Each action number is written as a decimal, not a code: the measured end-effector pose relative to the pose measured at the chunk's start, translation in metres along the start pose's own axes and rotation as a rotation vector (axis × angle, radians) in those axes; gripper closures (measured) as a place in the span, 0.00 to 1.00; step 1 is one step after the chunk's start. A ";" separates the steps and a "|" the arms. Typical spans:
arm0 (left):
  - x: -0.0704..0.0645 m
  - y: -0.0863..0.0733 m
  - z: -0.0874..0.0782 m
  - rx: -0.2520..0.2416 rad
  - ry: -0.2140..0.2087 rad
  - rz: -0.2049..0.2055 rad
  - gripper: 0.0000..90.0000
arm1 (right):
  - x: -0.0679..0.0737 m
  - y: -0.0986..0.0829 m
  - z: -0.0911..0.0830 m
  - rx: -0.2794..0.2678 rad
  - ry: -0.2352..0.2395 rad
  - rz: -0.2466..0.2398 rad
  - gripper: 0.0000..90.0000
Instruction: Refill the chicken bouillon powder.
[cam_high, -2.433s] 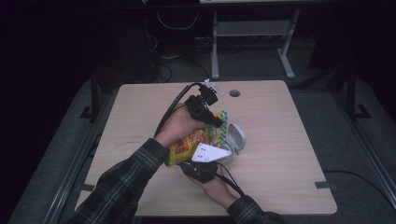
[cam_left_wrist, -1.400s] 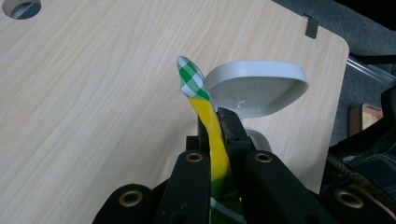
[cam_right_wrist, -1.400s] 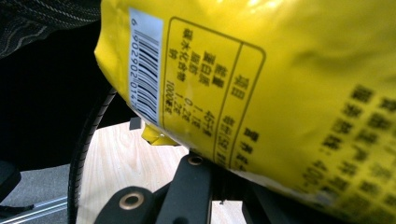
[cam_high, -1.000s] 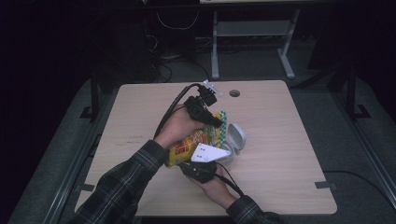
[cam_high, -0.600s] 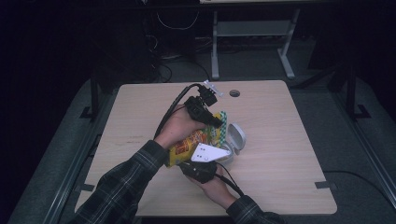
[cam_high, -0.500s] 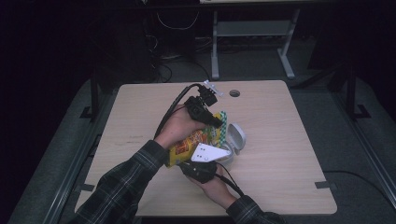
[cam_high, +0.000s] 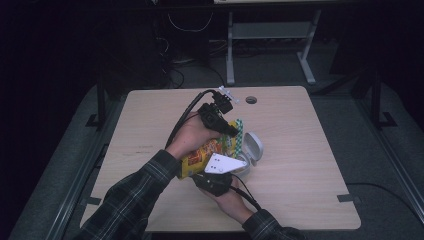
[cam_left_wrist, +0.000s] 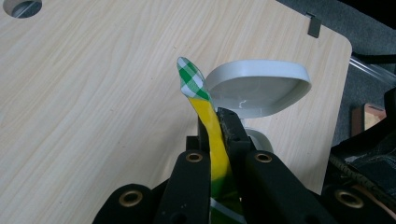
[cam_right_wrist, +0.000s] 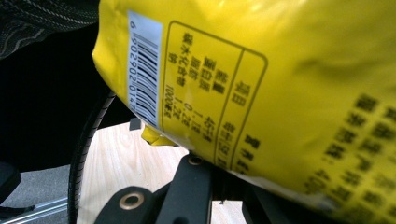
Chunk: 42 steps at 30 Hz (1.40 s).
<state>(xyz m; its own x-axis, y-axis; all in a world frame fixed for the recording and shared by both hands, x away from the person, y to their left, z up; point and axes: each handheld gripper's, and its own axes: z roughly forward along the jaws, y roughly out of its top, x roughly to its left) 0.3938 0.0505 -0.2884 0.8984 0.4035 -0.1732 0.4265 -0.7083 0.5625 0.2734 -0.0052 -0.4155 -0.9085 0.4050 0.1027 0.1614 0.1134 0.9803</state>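
Snack bag (cam_high: 207, 152) hangs between both grippers, long axis running from left gripper (cam_high: 231, 131), pinching its green-checked top seal (cam_left_wrist: 191, 80), toward right gripper (cam_high: 216, 181). Whether the right one grips the bag's bottom I cannot tell. White lidded container (cam_high: 252, 150) sits just beside the top end.

The yellow packet (cam_right_wrist: 261, 93) carries the readable print. In the right gripper view, near the packet's left edge, a white barcode label (cam_right_wrist: 145, 70) shows black bars with digits running along them, beginning 6 9029020147; the rest is cut off. Beside it a black-lined table (cam_right_wrist: 205, 98) holds rows of Chinese characters with figures, too blurred to read surely. In the high view the packet's front print (cam_high: 206, 152) is too small to read.
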 end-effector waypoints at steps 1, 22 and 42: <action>0.000 0.000 0.000 0.000 0.000 0.000 1.00 | 0.000 0.000 0.000 0.000 0.000 0.000 1.00; 0.000 0.001 0.001 0.002 0.007 -0.004 1.00 | 0.000 0.000 0.000 0.001 -0.001 0.002 1.00; -0.001 0.002 0.001 0.005 0.011 -0.003 1.00 | 0.000 0.001 -0.001 0.000 -0.001 0.010 1.00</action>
<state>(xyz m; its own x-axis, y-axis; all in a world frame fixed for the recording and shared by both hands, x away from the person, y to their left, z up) 0.3941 0.0485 -0.2882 0.8959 0.4120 -0.1661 0.4298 -0.7098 0.5581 0.2735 -0.0057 -0.4144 -0.9063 0.4074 0.1125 0.1706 0.1089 0.9793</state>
